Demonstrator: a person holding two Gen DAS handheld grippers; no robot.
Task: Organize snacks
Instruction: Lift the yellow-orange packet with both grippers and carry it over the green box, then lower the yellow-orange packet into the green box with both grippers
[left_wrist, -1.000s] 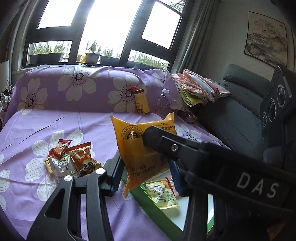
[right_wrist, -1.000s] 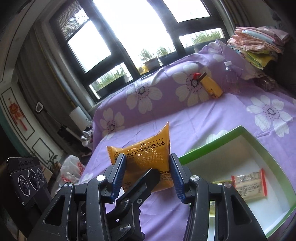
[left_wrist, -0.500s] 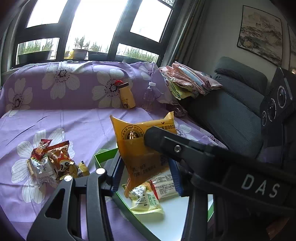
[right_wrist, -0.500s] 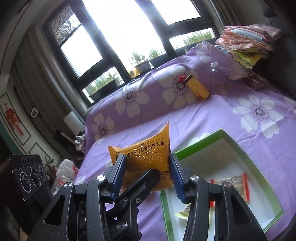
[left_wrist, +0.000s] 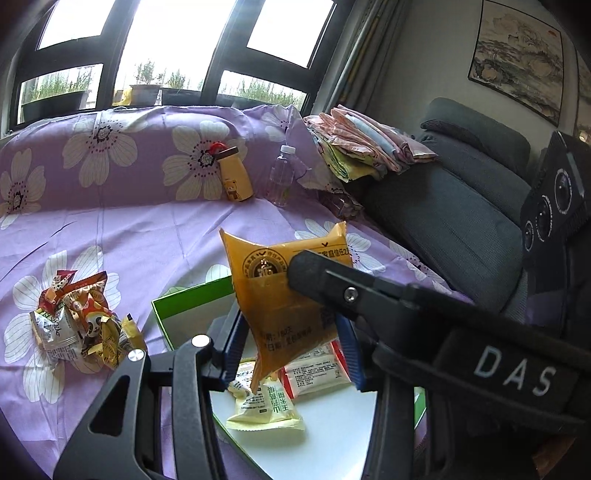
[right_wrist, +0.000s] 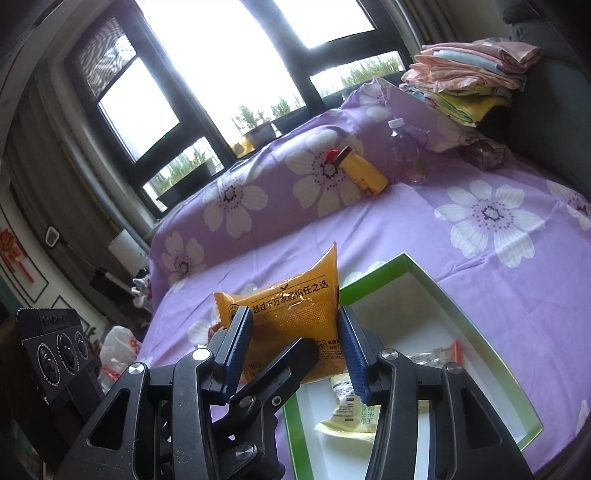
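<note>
An orange snack packet (left_wrist: 284, 291) hangs upright between both grippers, above the near left part of a green-rimmed white box (left_wrist: 184, 306). My left gripper (left_wrist: 291, 354) and my right gripper (right_wrist: 295, 350) each have their blue pads against the packet's sides (right_wrist: 291, 314). The right gripper's finger crosses the left wrist view in front of the packet. In the box lie a pale yellow packet (left_wrist: 266, 402) and a white-and-red packet (left_wrist: 317, 369); both show in the right wrist view (right_wrist: 351, 413). A heap of loose snacks (left_wrist: 77, 325) lies on the purple sheet left of the box.
A purple flowered sheet (left_wrist: 122, 240) covers the surface. A yellow bottle (left_wrist: 234, 179) and a clear water bottle (left_wrist: 282, 173) lean at the back. Folded cloths (left_wrist: 365, 144) sit on a grey sofa (left_wrist: 454, 206) at the right. Windows stand behind.
Both grippers carried the orange packet to the right, from beside the snack heap to over the green box. The box and its two packets have come fully into view.
</note>
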